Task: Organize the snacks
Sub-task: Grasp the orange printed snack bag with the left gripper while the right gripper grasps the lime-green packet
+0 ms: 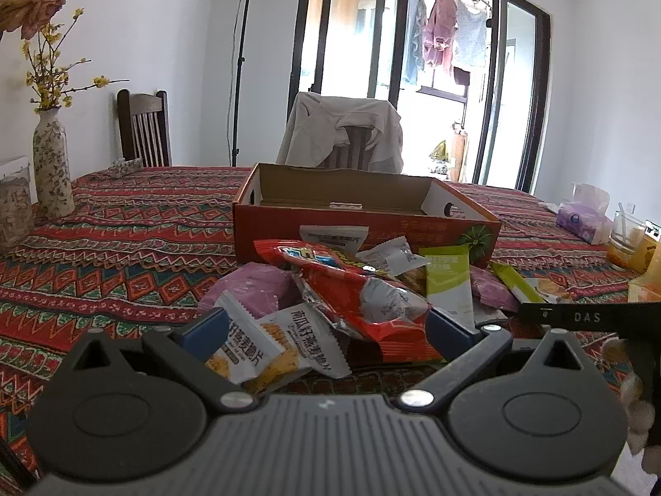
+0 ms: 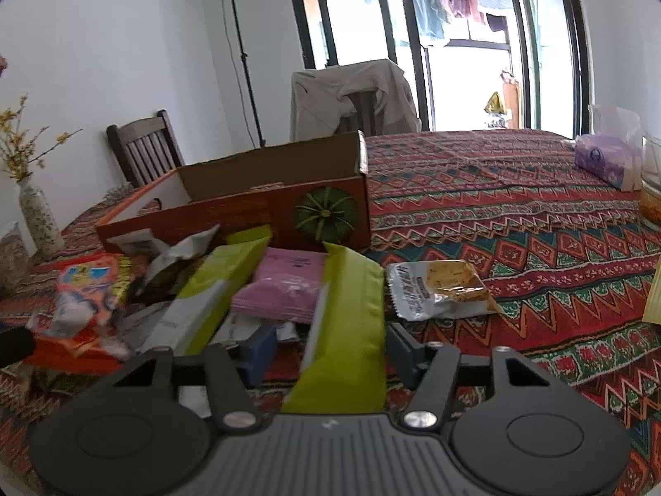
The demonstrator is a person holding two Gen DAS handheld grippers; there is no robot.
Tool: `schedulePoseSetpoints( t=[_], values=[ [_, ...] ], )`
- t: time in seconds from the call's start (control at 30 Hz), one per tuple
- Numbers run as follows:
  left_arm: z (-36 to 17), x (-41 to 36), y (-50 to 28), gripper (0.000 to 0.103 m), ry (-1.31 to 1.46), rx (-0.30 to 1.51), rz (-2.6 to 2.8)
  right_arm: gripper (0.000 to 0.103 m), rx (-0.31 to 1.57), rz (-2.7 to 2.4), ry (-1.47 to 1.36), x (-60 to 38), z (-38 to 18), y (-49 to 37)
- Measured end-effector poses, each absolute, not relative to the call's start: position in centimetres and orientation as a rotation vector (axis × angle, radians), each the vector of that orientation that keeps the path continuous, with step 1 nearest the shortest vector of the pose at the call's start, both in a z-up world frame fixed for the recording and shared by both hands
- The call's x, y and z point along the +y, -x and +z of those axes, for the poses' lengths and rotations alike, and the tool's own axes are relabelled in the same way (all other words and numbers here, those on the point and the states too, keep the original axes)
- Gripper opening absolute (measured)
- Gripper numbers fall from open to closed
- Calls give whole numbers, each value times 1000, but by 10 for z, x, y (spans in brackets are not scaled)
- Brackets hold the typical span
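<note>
Box [image 1: 363, 227] at the far side of the snack pile looks nearly empty – I see only one small pale thing on its floor, cannot tell what. So the sorting has barely begun.

Pile lies on the patterned tablecloth [image 1: 124, 248], just near of the box: red foil bag [image 1: 355, 289], pink packets, white-and-yellow cracker packs [image 1: 264, 347], green packets.

My left gripper [image 1: 326, 326] is spread wide around the red bag and cracker packs, pads not pressing.

My right gripper [image 2: 330, 351] has a lime-green packet [image 2: 347, 322] between its blue pads [image 2: 258, 351]; whether they bite yet I cannot tell – motion blur.

One cracker pack [image 2: 438, 289] lies apart to the right
</note>
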State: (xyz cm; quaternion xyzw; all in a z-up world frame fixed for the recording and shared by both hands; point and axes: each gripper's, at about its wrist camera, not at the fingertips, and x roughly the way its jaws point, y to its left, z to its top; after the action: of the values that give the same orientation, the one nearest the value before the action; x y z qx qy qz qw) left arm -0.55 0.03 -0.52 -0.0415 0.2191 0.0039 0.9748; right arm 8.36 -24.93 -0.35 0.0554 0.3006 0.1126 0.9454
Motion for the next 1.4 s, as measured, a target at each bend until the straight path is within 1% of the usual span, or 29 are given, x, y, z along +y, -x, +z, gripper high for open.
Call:
schedulePoseSetpoints(
  t=[0.2, 0.33, 0.73, 0.87, 1.1, 1.27, 1.3, 1.37, 1.4],
  values=[
    [-5, 3, 6, 103, 87, 445, 16, 43, 667, 226, -146, -253, -13, -102],
    [-6, 4, 4, 103, 89, 452, 18, 40, 650, 239, -160, -257, -16, -98],
    [6, -9, -9, 103, 61, 455, 19, 39, 505, 241, -126, -257, -1, -75],
    [9, -19, -27, 103, 56, 505, 36, 39, 473, 250, -114, -255, 5, -71],
    [8, -43, -61, 103, 2, 576, 76, 39, 475, 267, -131, -257, 3, -68],
    [-5, -48, -82, 103, -14, 642, 166, 39, 473, 281, -140, -259, 1, -65],
    [-9, -47, -85, 102, -11, 658, 177, 39, 473, 284, -142, -260, 1, -65],
    [-15, -43, -87, 92, 15, 685, 169, 39, 473, 289, -146, -261, 0, -65],
    [-17, -42, -88, 78, 19, 696, 170, 39, 474, 290, -147, -261, 0, -65]
  ],
)
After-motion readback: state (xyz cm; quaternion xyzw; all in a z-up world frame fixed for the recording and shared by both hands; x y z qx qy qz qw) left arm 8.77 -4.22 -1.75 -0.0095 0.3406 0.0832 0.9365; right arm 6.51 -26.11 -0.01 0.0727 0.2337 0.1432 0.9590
